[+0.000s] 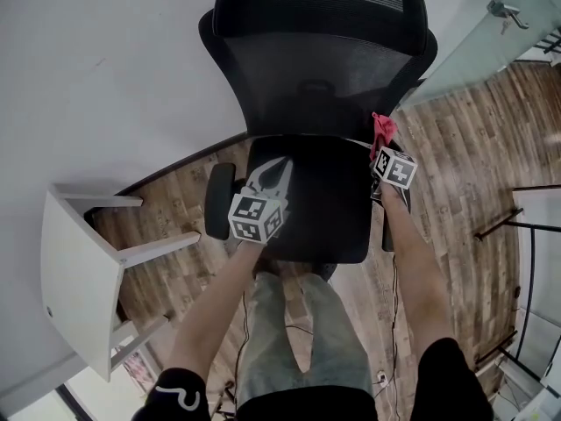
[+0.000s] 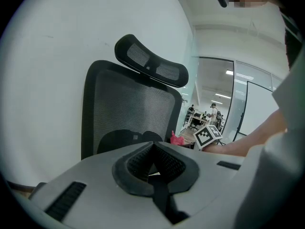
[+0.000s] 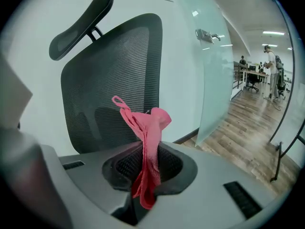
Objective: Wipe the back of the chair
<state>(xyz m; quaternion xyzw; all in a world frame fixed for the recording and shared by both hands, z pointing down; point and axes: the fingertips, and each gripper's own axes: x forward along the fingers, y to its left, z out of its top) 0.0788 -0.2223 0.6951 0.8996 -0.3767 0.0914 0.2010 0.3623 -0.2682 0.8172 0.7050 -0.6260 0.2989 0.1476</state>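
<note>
A black mesh office chair [image 1: 320, 77] with a headrest faces me against the white wall; its backrest [image 2: 126, 113] fills the left gripper view and the backrest [image 3: 114, 85] also shows in the right gripper view. My right gripper [image 1: 382, 152] is shut on a pink cloth [image 3: 145, 142], held at the right edge of the seat, near the backrest's lower right. The pink cloth [image 1: 383, 130] sticks up from its jaws. My left gripper [image 1: 270, 175] hovers over the seat's left side, shut with nothing in it.
A white stool or small table [image 1: 83, 270] stands to the left on the wood floor. A frosted glass door [image 3: 214, 66] with a handle lies to the right of the chair. Black armrest pads [image 1: 219, 202] flank the seat. My legs stand just before the seat.
</note>
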